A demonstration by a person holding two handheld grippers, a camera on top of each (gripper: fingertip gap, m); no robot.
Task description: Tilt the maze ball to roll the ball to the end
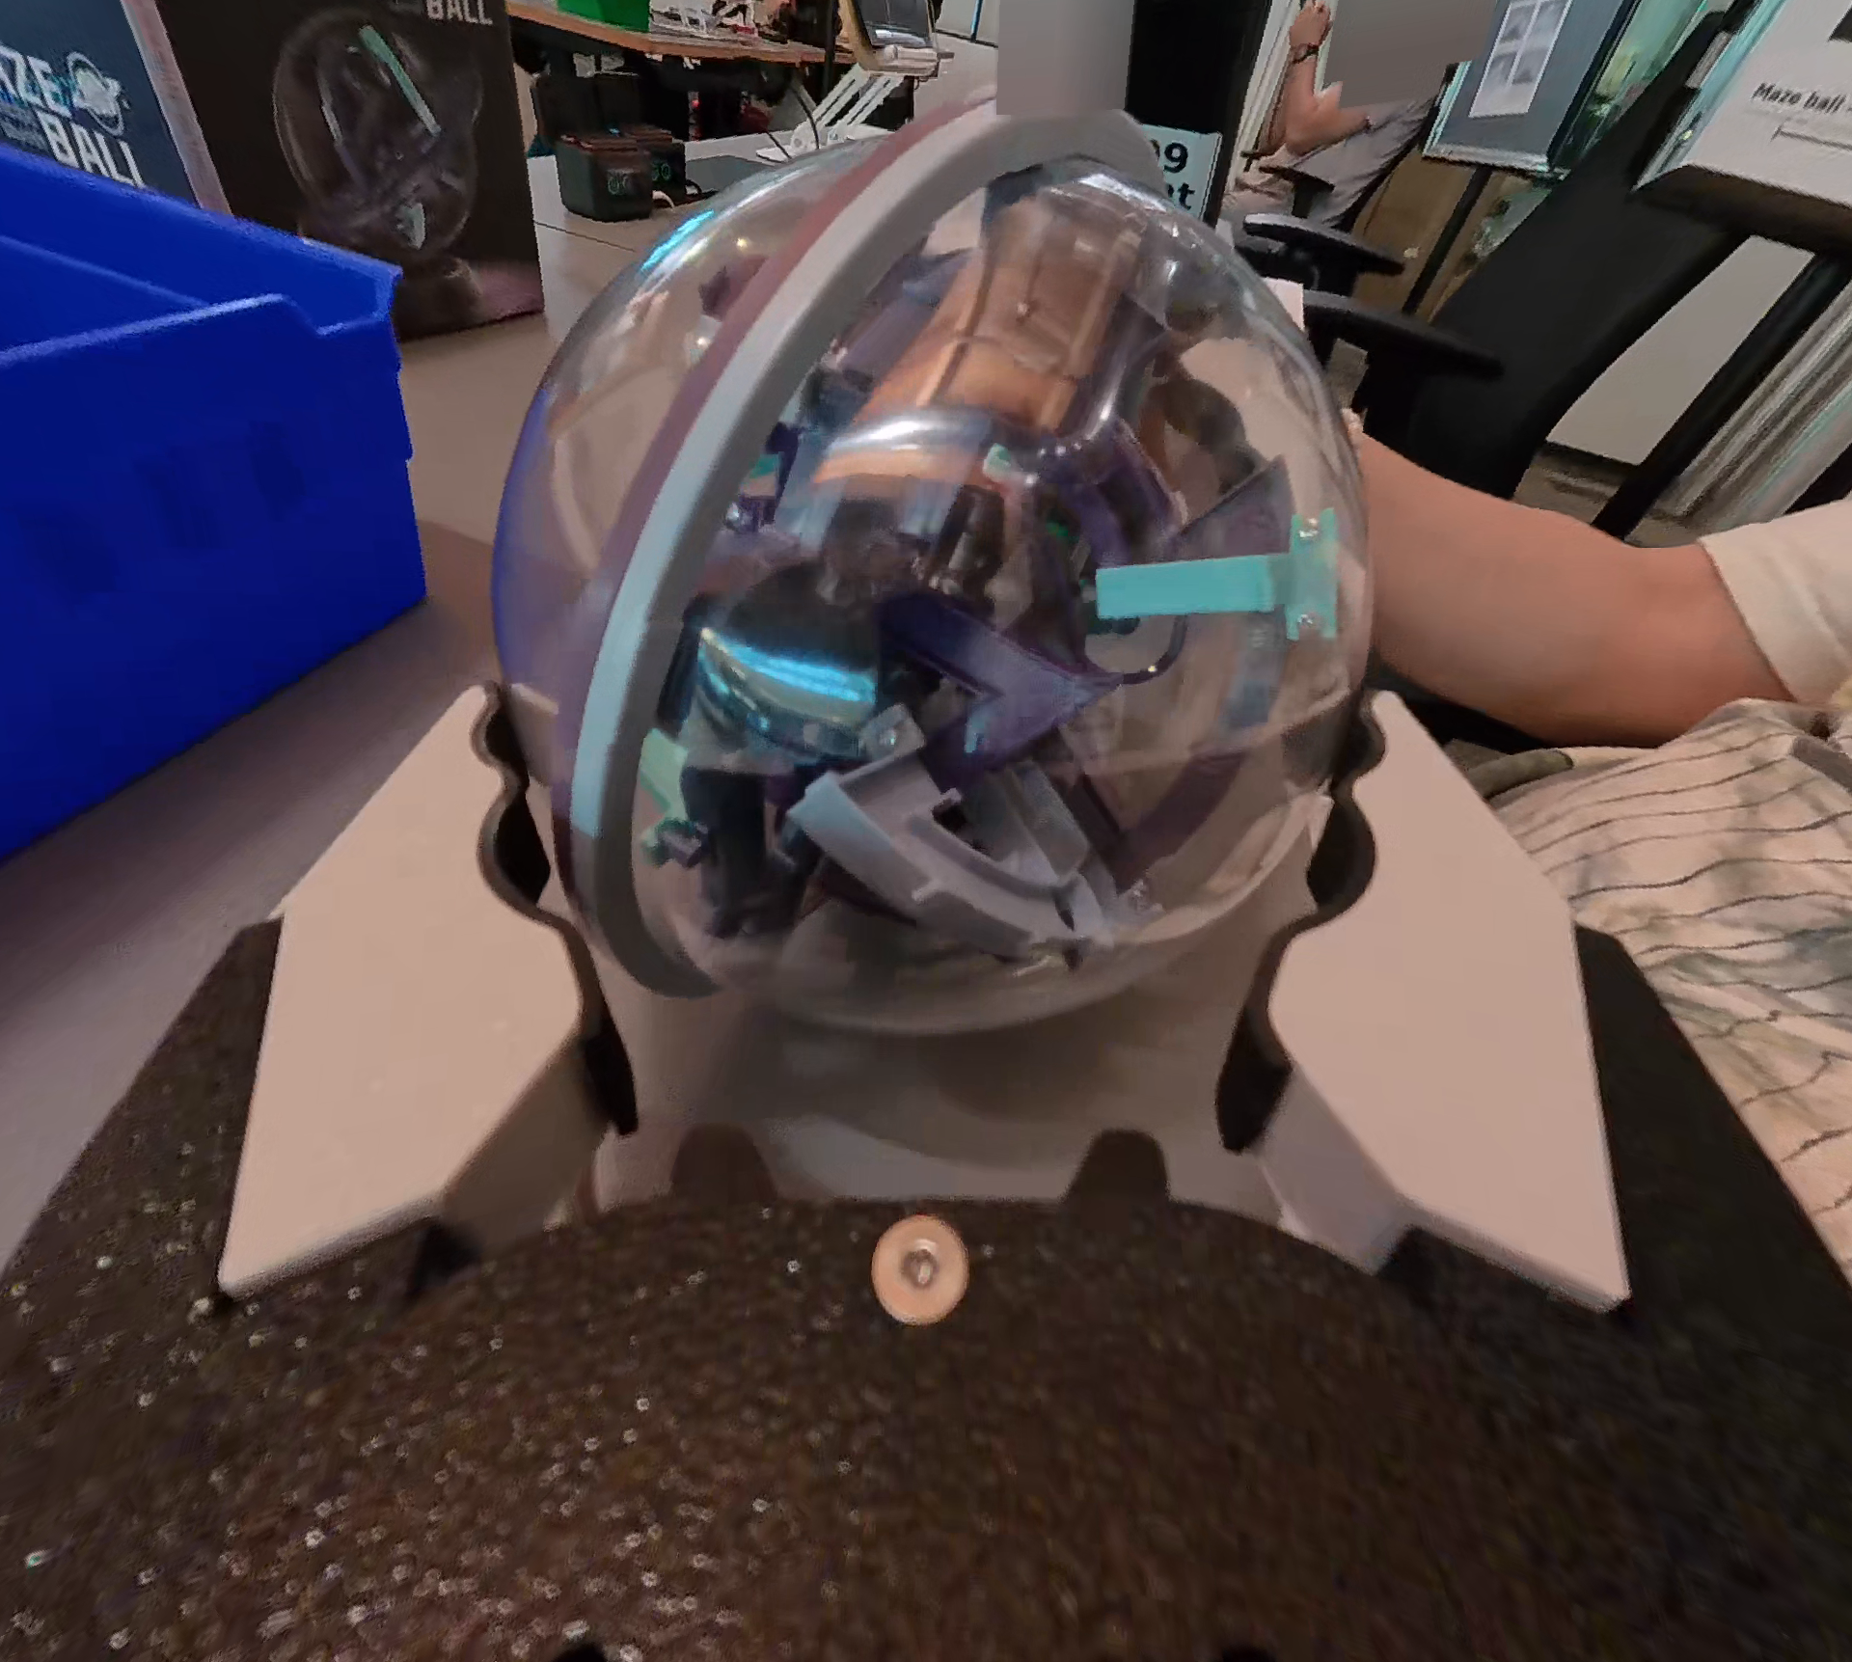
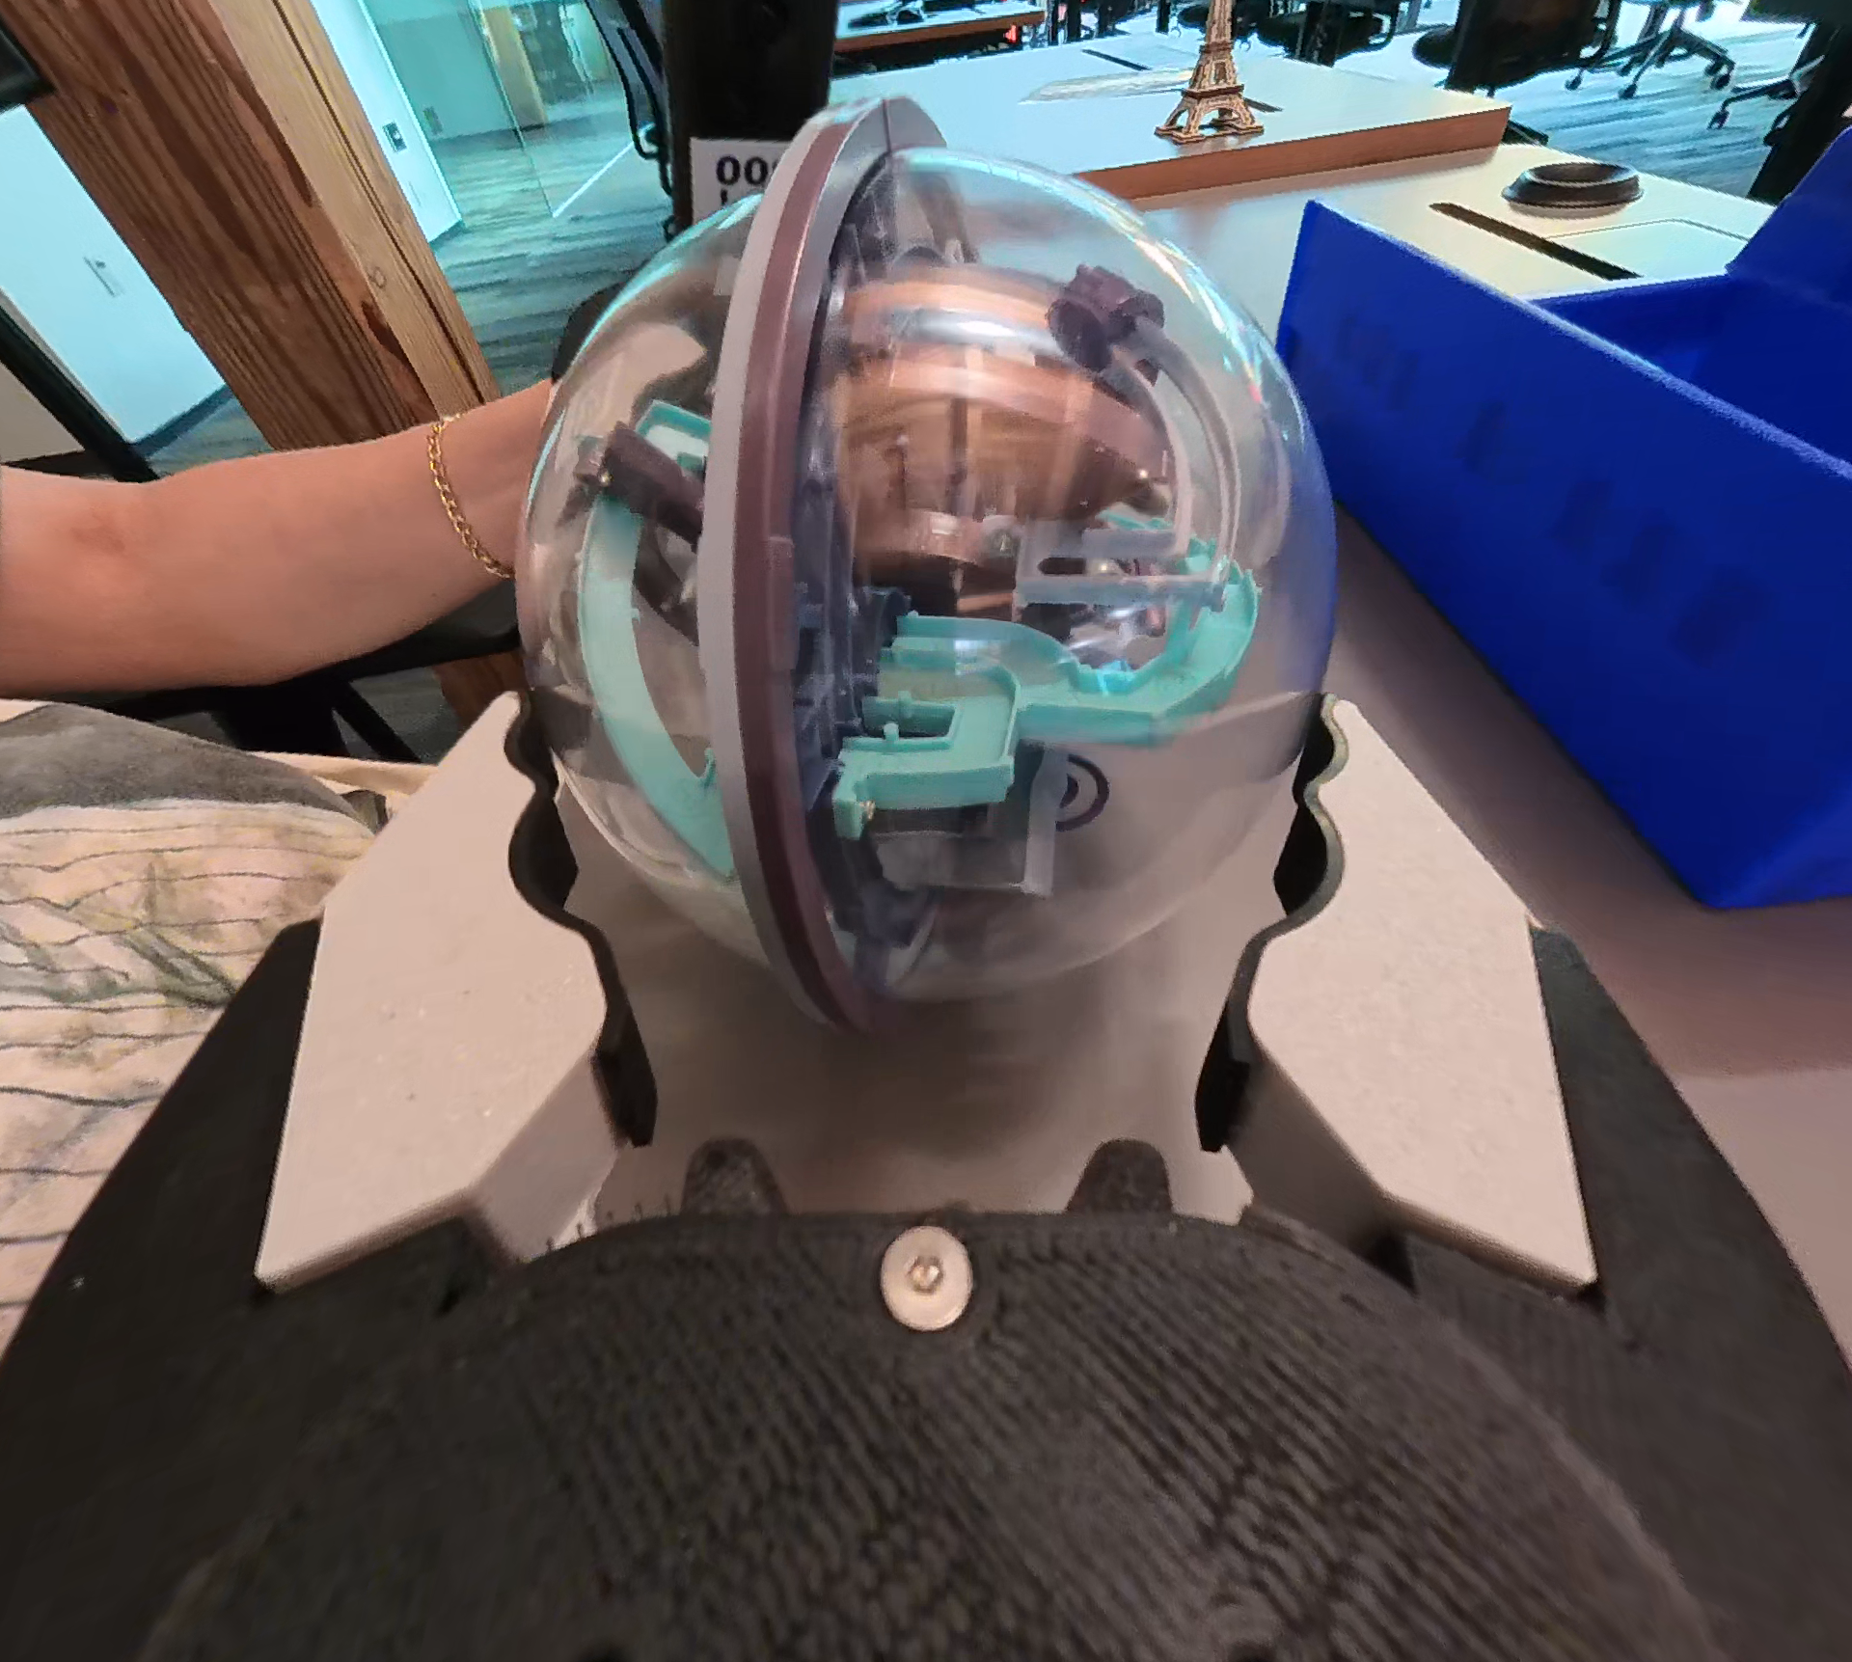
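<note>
Because the maze ball [image 1: 932, 572] is a rigid, clear plastic sphere with a smooth curved shell, it should handle as a light, stiff and slippery item that offers no flat face to grip

Tabletop [image 2: 1423, 993]: pale surface beneath the maze ball. Whether the sphere rests on it or is held just clear cannot be told, as the underside is hidden by the tools

Blue bin [image 2: 1603, 572]: stands on the tabletop just beside the maze ball, on its far side as seen from the person

Printed box [image 1: 331, 111]: stands beyond the blue bin [image 1: 190, 451], well apart from the maze ball

Maze ball [image 2: 932, 572]: held between the two tools, directly in front of the person. A grey and purple seam ring runs round it, tilted off vertical. Inside are teal, purple and copper-coloured tracks

Left tool [image 1: 927, 822]: spread wide and grasping the maze ball, the wavy black pads pressed against opposite sides of its lower half

Right tool [image 2: 922, 802]: likewise spread wide and grasping the maze ball from the opposite side, pads on the lower flanks of the shell

Handling judgement: grip depends on friction alone, so both tools should stay at the widest part of the shell. Hard squeezing could crack the shell or spring the seam. Tilt slowly, with both tools turning together

Small ball: not discernible in either view, so progress along the track cannot be judged
</note>
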